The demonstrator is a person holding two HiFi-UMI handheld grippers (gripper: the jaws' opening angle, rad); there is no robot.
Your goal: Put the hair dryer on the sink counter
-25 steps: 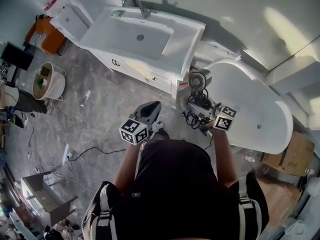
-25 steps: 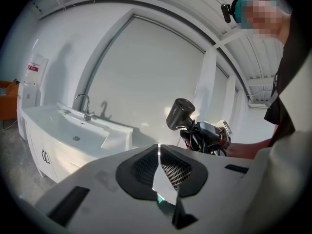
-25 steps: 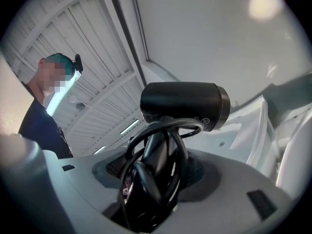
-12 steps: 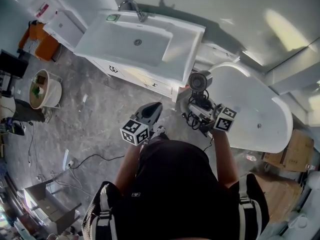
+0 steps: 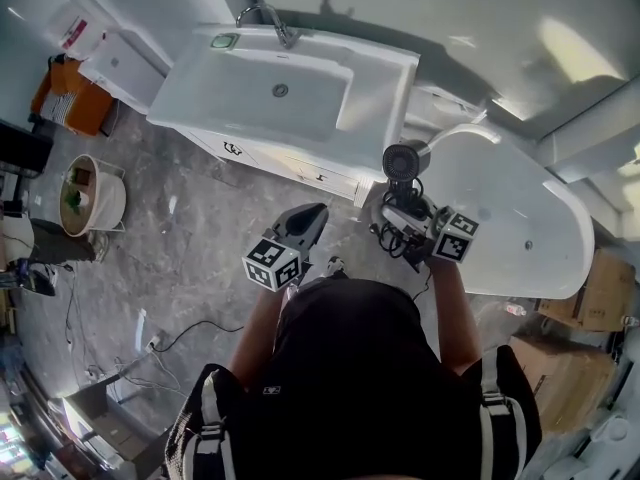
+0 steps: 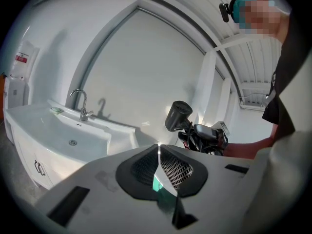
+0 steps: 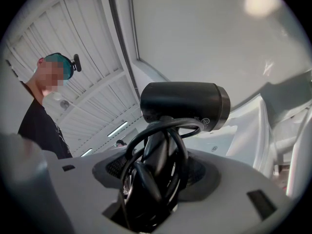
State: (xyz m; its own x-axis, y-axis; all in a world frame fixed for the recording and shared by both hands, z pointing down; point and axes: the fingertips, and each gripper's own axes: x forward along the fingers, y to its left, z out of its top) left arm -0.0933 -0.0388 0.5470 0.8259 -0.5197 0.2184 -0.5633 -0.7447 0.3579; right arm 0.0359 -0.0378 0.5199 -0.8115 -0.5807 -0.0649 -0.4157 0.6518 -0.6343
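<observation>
Right gripper (image 5: 408, 211) clamps the hair dryer (image 5: 402, 160) by its handle. Left gripper (image 5: 305, 220) jaws pressed together. Sink counter (image 5: 385, 83) lies at the dryer's 10 o'clock.

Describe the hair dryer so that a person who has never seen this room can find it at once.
Find the white bathtub beside the sink counter. Near the gap between them, the right tongs hold the hair dryer by its handle. It is black among white fixtures, a short barrel with its cord wound round the handle.
</observation>
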